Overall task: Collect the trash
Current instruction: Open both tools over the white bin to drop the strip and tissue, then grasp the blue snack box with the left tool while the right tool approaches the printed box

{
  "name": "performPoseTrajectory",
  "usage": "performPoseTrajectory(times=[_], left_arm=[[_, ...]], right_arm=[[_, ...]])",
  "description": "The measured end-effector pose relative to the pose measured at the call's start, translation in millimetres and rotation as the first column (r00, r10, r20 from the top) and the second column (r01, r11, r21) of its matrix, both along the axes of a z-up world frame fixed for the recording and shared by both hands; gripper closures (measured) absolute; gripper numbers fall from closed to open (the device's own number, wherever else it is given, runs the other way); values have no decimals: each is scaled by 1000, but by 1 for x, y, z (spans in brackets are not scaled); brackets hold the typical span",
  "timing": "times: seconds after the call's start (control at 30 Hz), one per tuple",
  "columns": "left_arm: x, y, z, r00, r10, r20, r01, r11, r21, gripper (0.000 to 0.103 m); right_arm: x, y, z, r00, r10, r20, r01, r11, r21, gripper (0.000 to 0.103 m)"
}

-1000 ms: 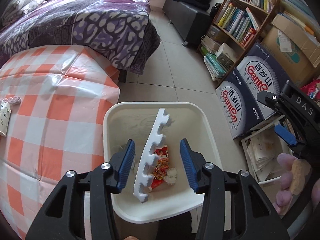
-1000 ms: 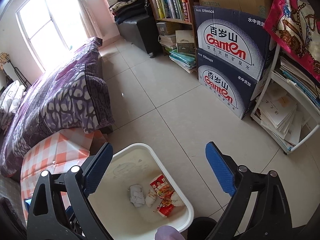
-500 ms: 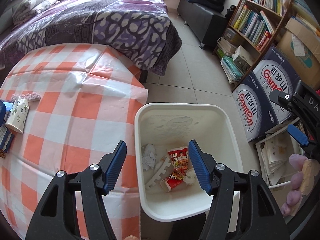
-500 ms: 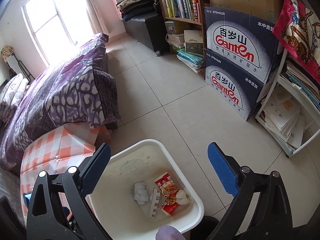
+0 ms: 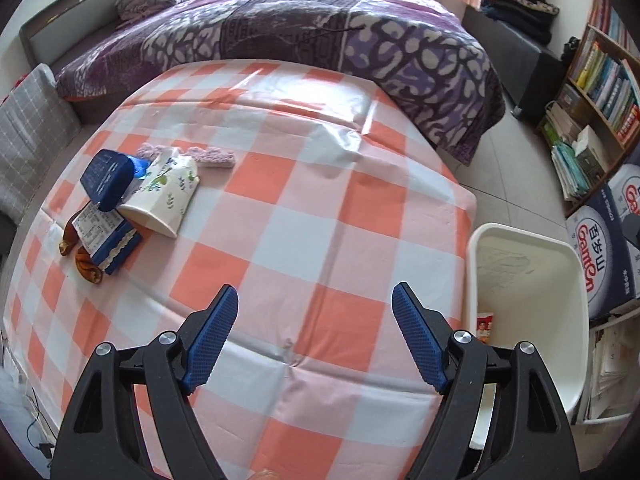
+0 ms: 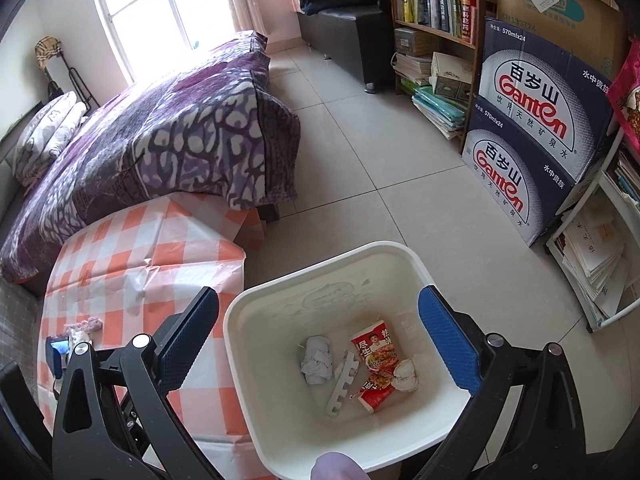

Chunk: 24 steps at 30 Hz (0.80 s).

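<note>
Left claw [image 5: 314, 338] gapes empty over checked tablecloth [image 5: 304, 216], white bin [image 5: 576, 264] beside, contents mostly hidden

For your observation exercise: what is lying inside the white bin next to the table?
The white bin holds a crumpled tissue, a white notched foam strip, red snack wrappers and a white wad. Anything beneath them is covered.

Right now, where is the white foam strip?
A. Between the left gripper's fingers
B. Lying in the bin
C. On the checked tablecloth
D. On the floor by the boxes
B: the foam strip lies on the bottom of the bin beside a red packet; both grippers are open and hold nothing.
</note>
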<state>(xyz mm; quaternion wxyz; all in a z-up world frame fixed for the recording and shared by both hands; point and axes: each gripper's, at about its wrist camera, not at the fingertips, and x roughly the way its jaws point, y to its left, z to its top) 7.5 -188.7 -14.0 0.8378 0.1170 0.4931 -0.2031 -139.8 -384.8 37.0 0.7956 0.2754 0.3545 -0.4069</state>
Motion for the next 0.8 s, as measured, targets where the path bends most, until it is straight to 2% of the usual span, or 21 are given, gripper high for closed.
performPoseTrajectory(times=[0.17,0.2,0.23,0.33,0.5,0.63,0.73,0.8], left_arm=[[41,41,20,985,171,25,-170,985,-37,25],[53,50,25,977,211,26,-210,977,-48,21],[63,58,31,967,252,30,-250,967,-57,17],[100,83,42,930,367,30,-364,929,-66,17],[160,118,34,862,504,-52,-506,861,-50,17],[191,133,11,830,548,-110,-553,833,-20,17],[207,138,-8,819,551,-160,-557,830,12,17],[214,139,-17,823,540,-174,-546,838,21,17]], right_arm=[[20,16,-5,999,47,-24,-46,999,4,7],[23,18,-6,998,52,-29,-52,999,4,7],[26,20,-7,998,57,-34,-57,998,3,7],[35,24,-10,996,70,-50,-70,998,1,7],[50,31,-15,993,90,-70,-90,996,11,7],[66,41,-20,988,127,-91,-127,992,14,7],[79,52,-24,981,160,-111,-161,987,4,7],[88,59,-27,975,181,-127,-183,983,-1,7]])
